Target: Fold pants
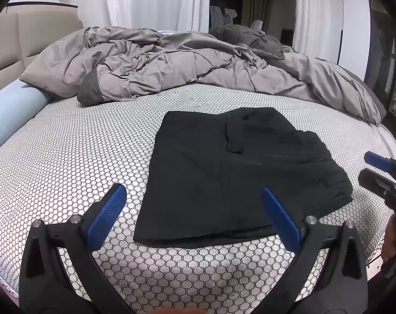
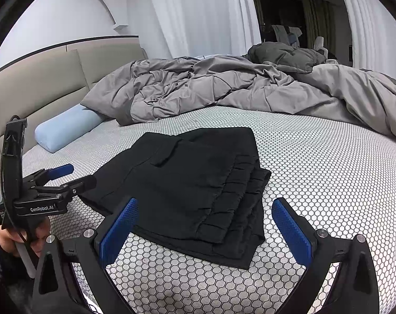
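Note:
Black pants (image 1: 232,172) lie folded into a flat rectangle on the honeycomb-patterned bed sheet (image 1: 67,157), waistband layers stacked at the right. They also show in the right wrist view (image 2: 192,191). My left gripper (image 1: 194,204) is open and empty, held above the near edge of the pants. My right gripper (image 2: 205,217) is open and empty, over the waistband end. The right gripper also shows in the left wrist view (image 1: 381,172) at the far right, and the left gripper in the right wrist view (image 2: 72,175) at the left, by the folded edge.
A crumpled grey duvet (image 1: 184,62) covers the far half of the bed. A light blue bolster pillow (image 1: 12,112) lies at the left by the beige headboard (image 2: 40,83). White curtains (image 2: 198,13) hang behind. The bed edge runs at the right (image 1: 389,141).

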### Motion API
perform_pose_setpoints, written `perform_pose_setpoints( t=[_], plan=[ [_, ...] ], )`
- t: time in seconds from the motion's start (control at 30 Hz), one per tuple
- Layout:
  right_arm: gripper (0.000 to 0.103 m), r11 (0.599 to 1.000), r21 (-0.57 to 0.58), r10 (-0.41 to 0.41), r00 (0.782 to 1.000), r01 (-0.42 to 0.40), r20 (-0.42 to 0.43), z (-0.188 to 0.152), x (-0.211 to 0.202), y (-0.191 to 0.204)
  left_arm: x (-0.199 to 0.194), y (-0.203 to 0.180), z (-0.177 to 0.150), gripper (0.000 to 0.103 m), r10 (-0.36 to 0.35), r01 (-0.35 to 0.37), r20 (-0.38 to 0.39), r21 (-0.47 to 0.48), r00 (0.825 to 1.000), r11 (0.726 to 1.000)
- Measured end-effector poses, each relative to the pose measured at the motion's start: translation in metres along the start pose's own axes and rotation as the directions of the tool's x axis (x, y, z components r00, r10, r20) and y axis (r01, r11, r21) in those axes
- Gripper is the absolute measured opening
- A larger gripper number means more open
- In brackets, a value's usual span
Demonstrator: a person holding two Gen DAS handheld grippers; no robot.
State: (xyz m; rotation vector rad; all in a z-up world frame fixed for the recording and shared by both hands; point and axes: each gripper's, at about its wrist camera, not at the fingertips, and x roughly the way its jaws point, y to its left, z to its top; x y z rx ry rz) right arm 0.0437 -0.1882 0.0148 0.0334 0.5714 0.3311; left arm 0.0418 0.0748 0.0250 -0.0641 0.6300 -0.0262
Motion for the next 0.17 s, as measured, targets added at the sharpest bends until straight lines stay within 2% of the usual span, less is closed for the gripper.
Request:
perform_pose_setpoints(
  t=[0.17],
  plan=[
    [0.103,1.0,-0.004,0.002,1.0,-0.002,-0.001,-0.0004,-0.0001,-0.0003,0.0002,0.0009,0.0,0.102,-0.001,0.001,-0.001,0.002,1.0,1.0]
  ],
)
